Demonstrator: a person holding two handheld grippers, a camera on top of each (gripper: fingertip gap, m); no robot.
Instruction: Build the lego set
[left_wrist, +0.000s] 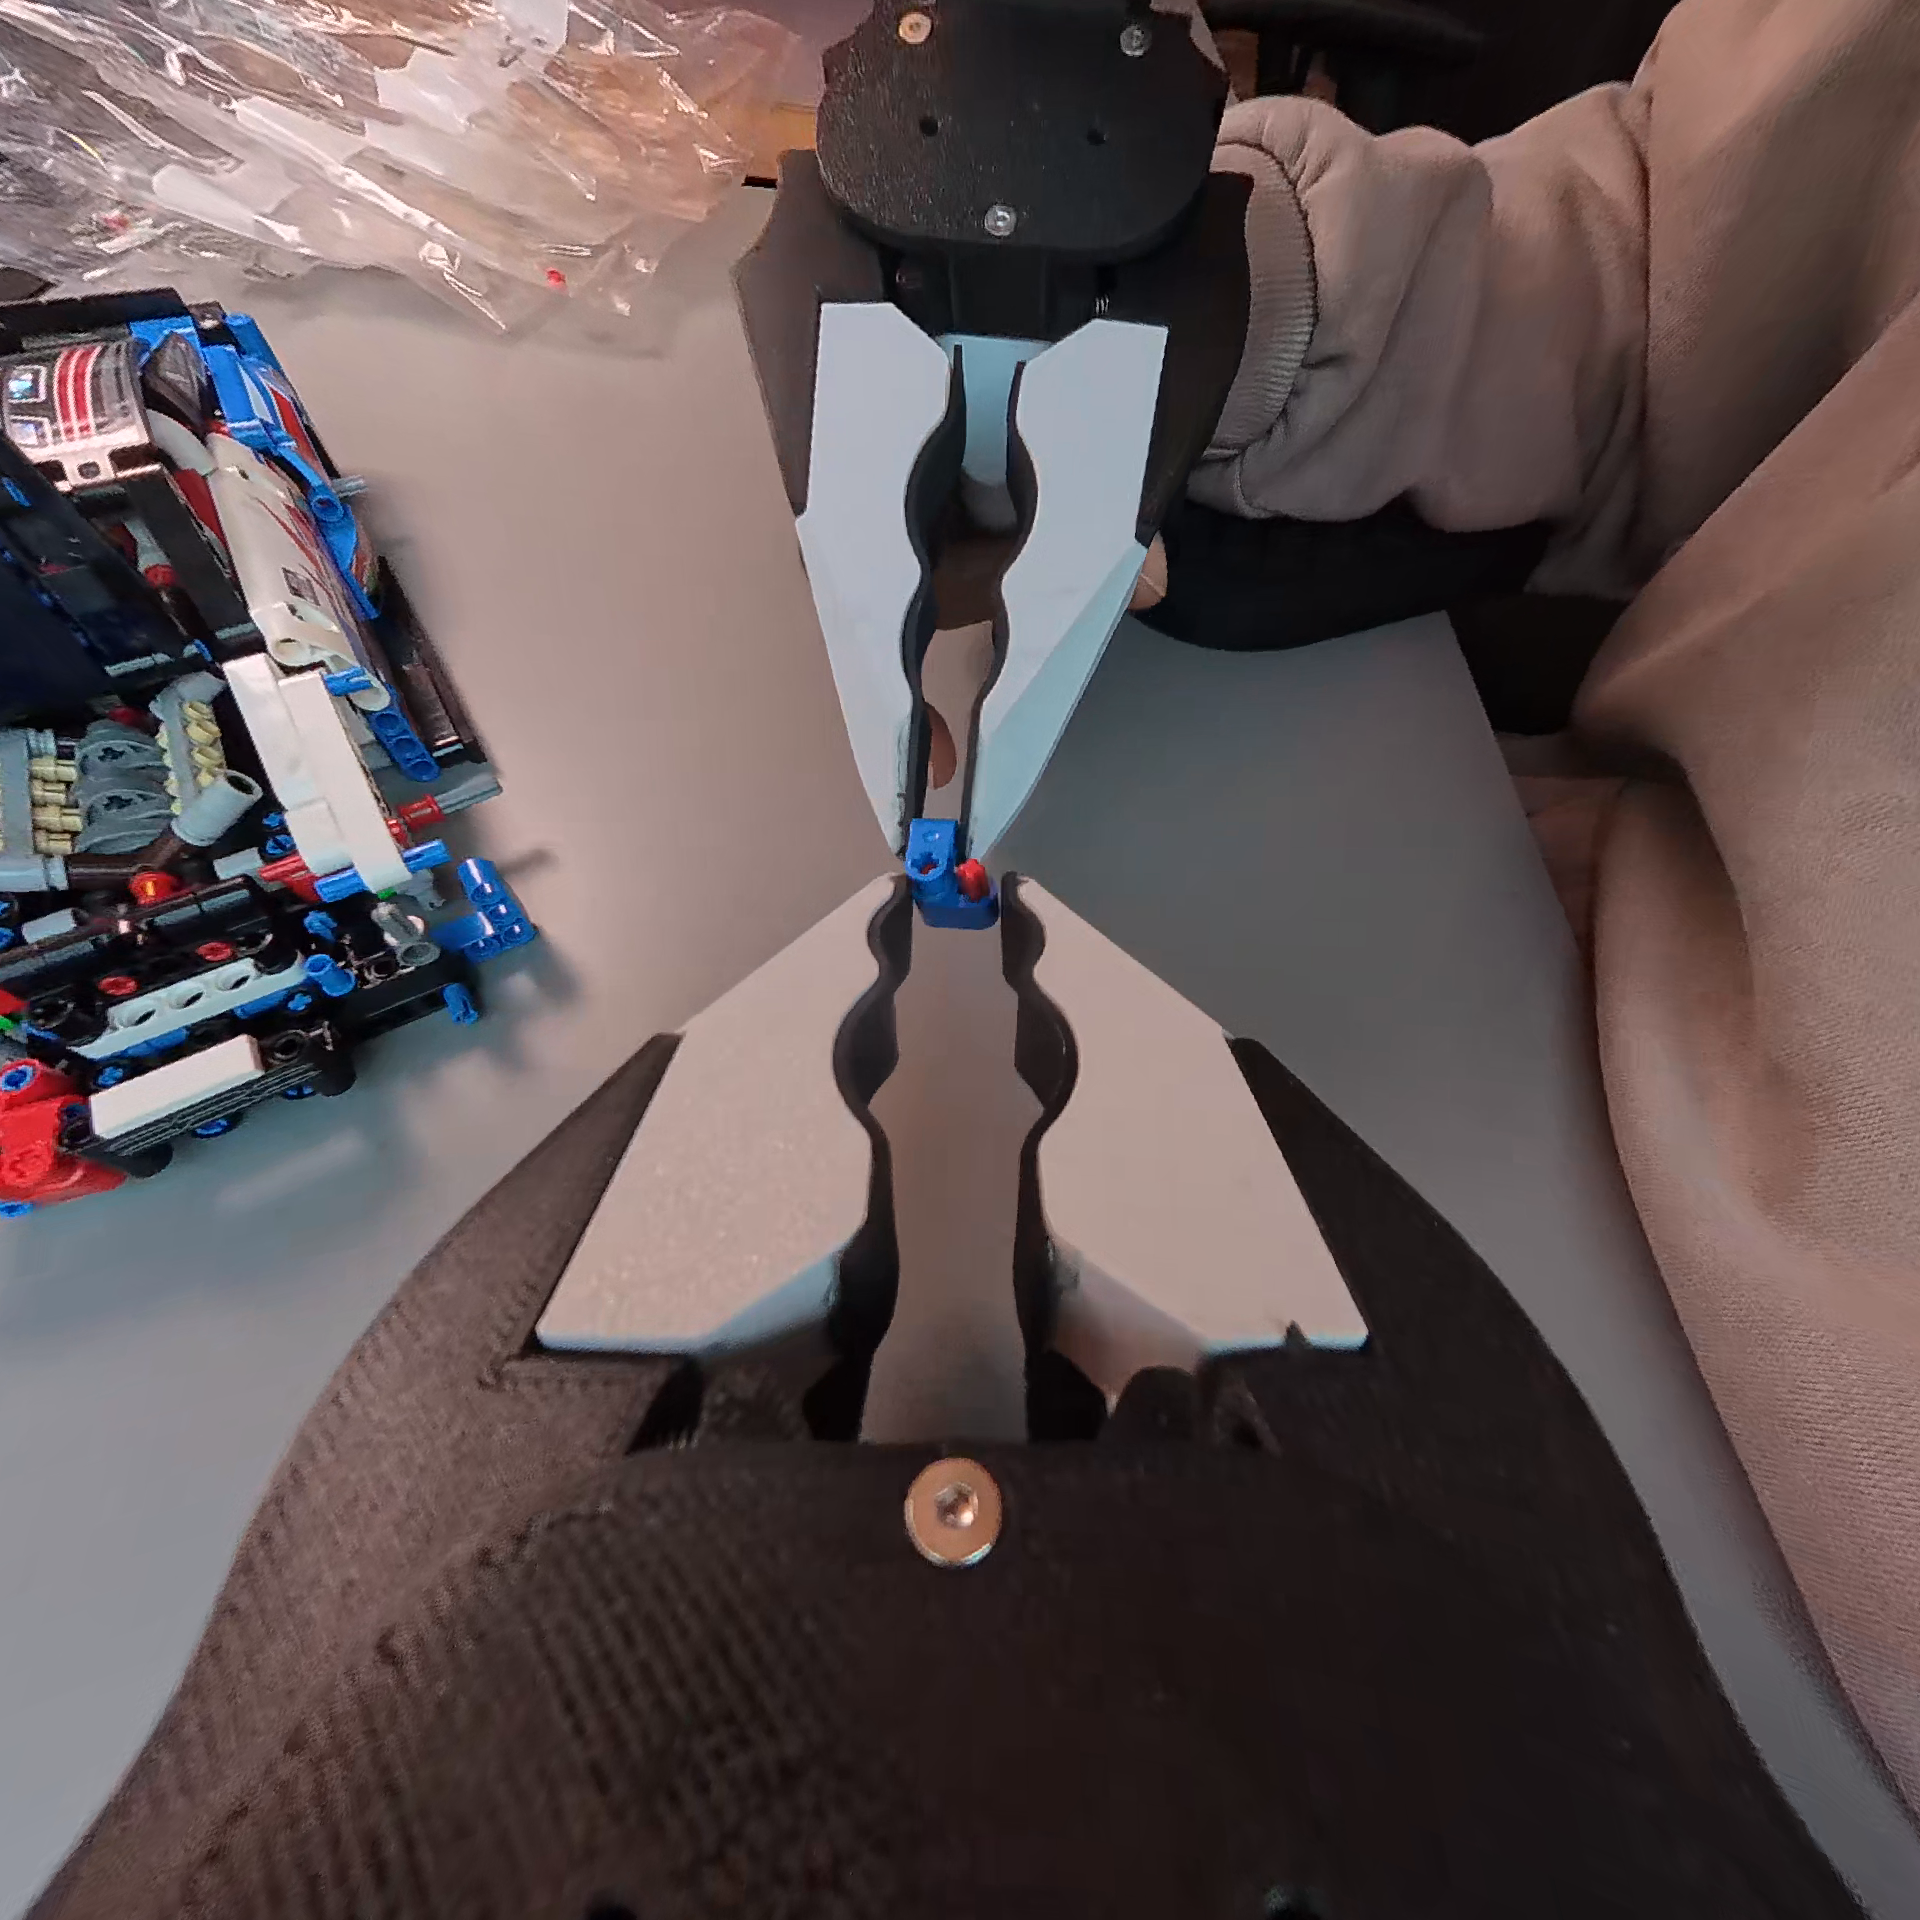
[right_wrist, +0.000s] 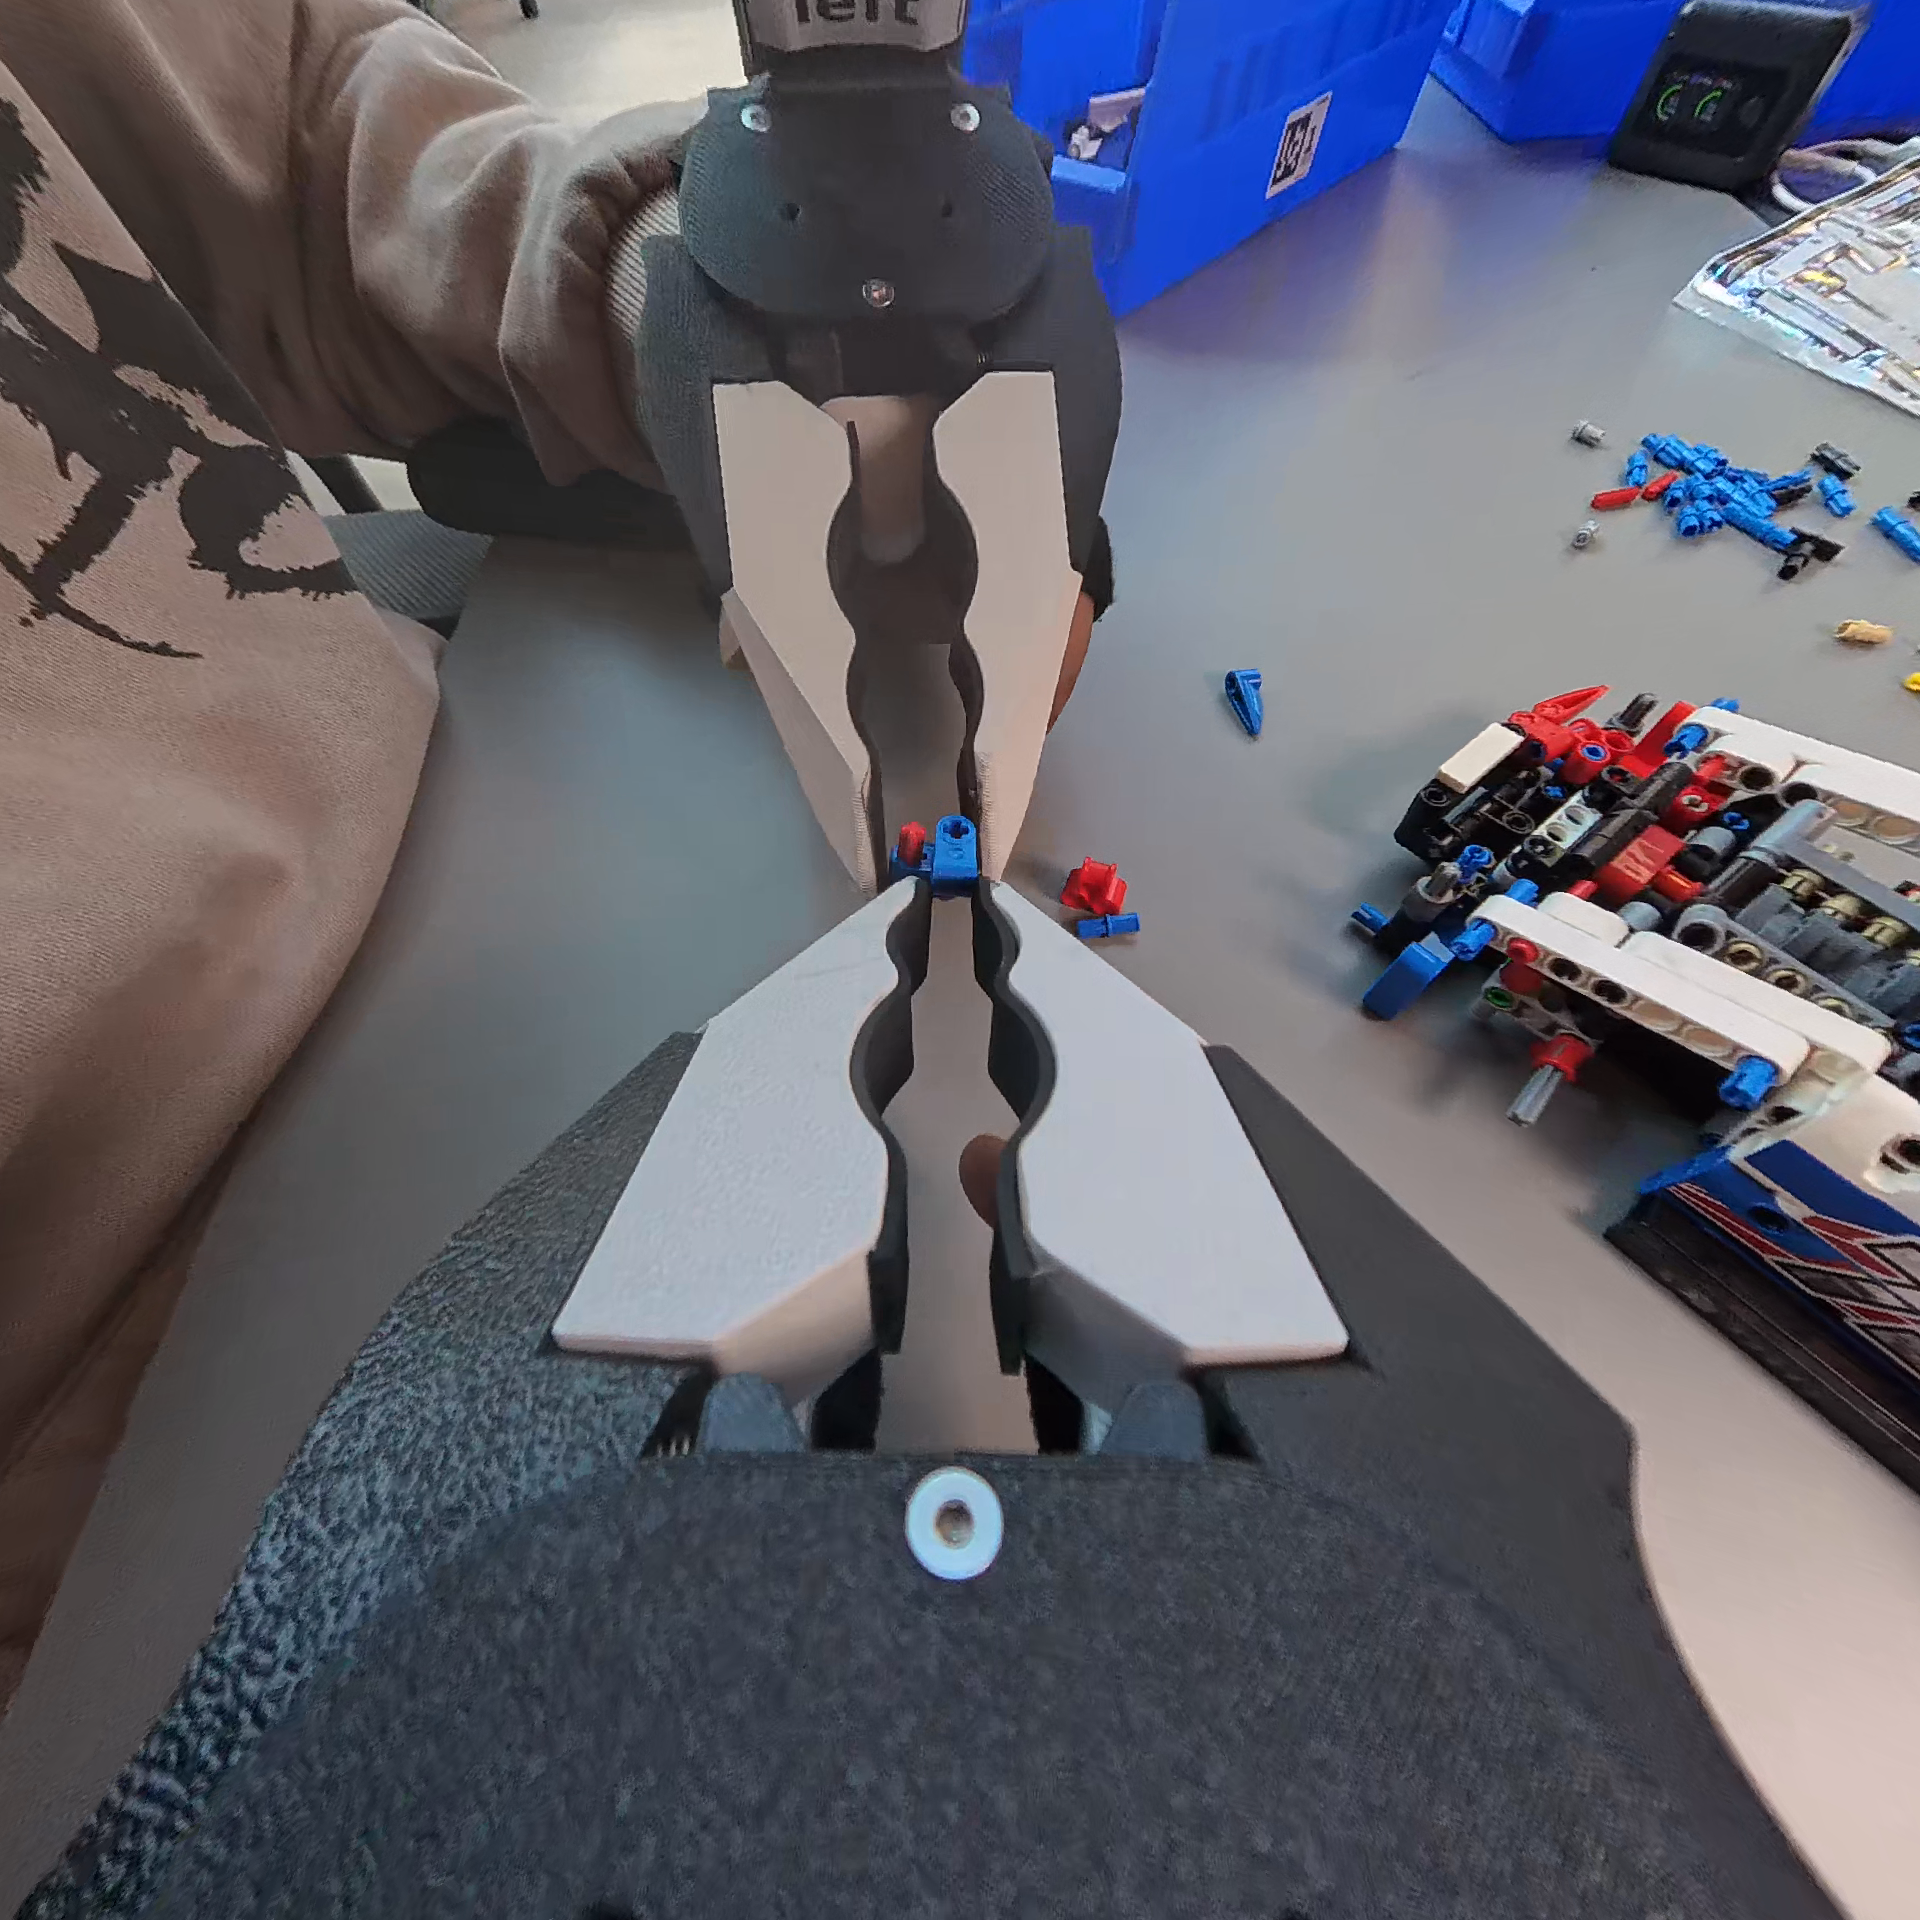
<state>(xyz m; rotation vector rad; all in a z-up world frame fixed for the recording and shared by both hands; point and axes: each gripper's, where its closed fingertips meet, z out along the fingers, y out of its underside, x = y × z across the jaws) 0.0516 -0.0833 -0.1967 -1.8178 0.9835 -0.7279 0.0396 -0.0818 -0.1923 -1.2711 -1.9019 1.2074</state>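
Note:
A small blue Lego connector (left_wrist: 954, 906) with a red pin (left_wrist: 972, 873) in it is held in the air above the grey table (left_wrist: 644, 644). My left gripper (left_wrist: 956, 888) is shut on one end of it. My right gripper (left_wrist: 940, 831) meets it tip to tip from the far side and is shut on the other end. In the right wrist view the same blue connector (right_wrist: 954, 854) and red pin (right_wrist: 911, 840) sit between my right gripper (right_wrist: 951, 885) and the left gripper (right_wrist: 930, 847). The partly built Lego car (left_wrist: 208, 779) lies to one side on the table and also shows in the right wrist view (right_wrist: 1662, 935).
Clear plastic bags (left_wrist: 364, 135) lie behind the car. A red piece with a blue pin (right_wrist: 1096, 896), a loose blue piece (right_wrist: 1244, 701) and a scatter of blue pins (right_wrist: 1725, 499) lie on the table. Blue bins (right_wrist: 1226, 135) and a foil bag (right_wrist: 1839, 301) stand at the back. A person's beige sleeve (right_wrist: 208, 727) borders the table. My two grippers' fingertips are within a few centimetres of each other. Left tips and right tips are each some 12 centimetres from the loose blue piece (right_wrist: 1244, 701).

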